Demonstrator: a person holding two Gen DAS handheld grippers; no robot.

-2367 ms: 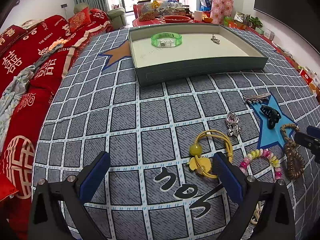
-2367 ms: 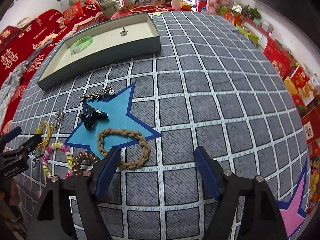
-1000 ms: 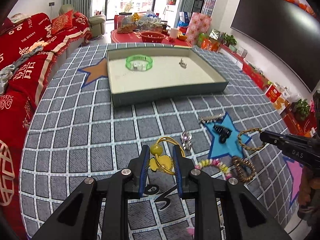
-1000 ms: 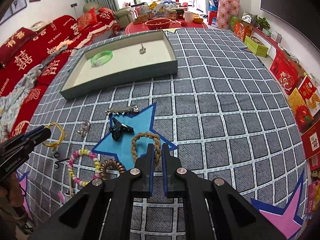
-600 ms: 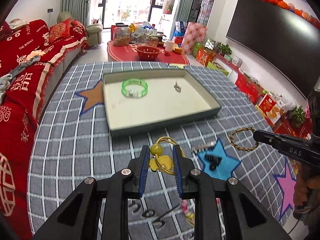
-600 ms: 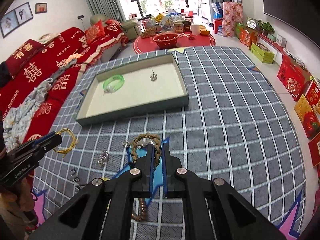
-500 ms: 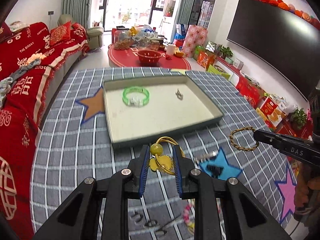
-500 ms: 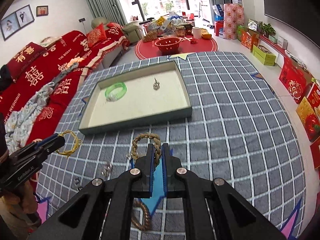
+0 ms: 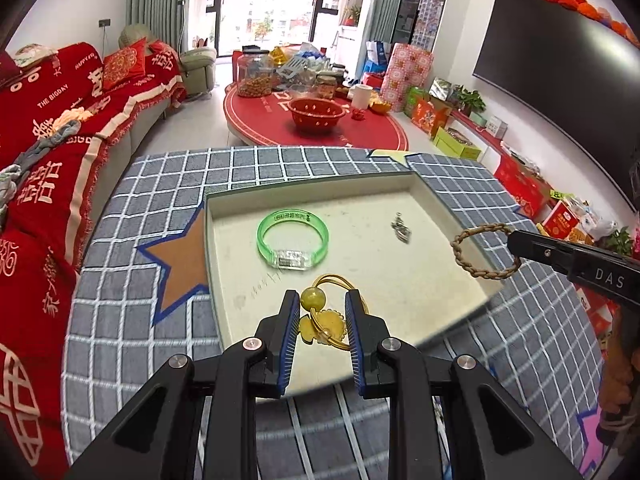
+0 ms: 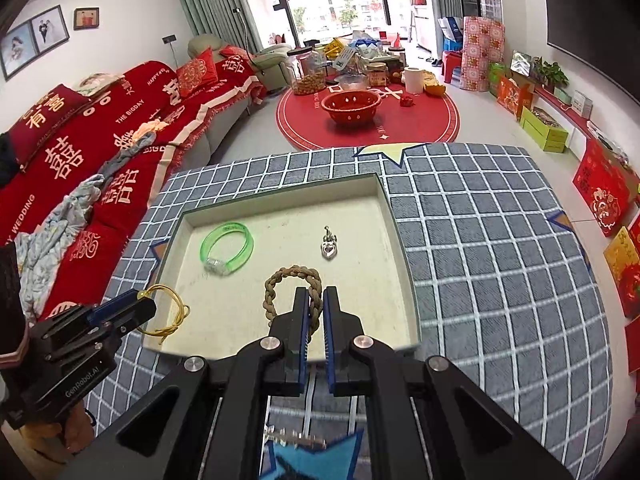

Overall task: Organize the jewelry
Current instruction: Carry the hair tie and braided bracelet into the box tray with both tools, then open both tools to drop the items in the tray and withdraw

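Observation:
My left gripper [image 9: 322, 307] is shut on a yellow hair tie [image 9: 325, 320] with a bead and a flower, held above the near part of the grey tray [image 9: 304, 192]. My right gripper [image 10: 315, 305] is shut on a brown braided bracelet [image 10: 276, 280], held above the tray's [image 10: 280, 194] near half. The bracelet also shows at the right in the left wrist view [image 9: 464, 254]. The hair tie shows at the left in the right wrist view [image 10: 176, 312]. A green bangle [image 9: 293, 240] and a small silver charm [image 9: 401, 231] lie in the tray.
The tray sits on a grey checked cloth [image 9: 132, 312] with star patches. A silver hair clip [image 10: 294, 438] lies on a blue star below my right gripper. A red sofa [image 9: 44, 152] runs along the left. A red round table [image 9: 316, 120] stands beyond.
Both grippers have lifted and moved forward with their pieces, from above the cloth to above the tray. The other pieces left on the cloth have dropped out of view.

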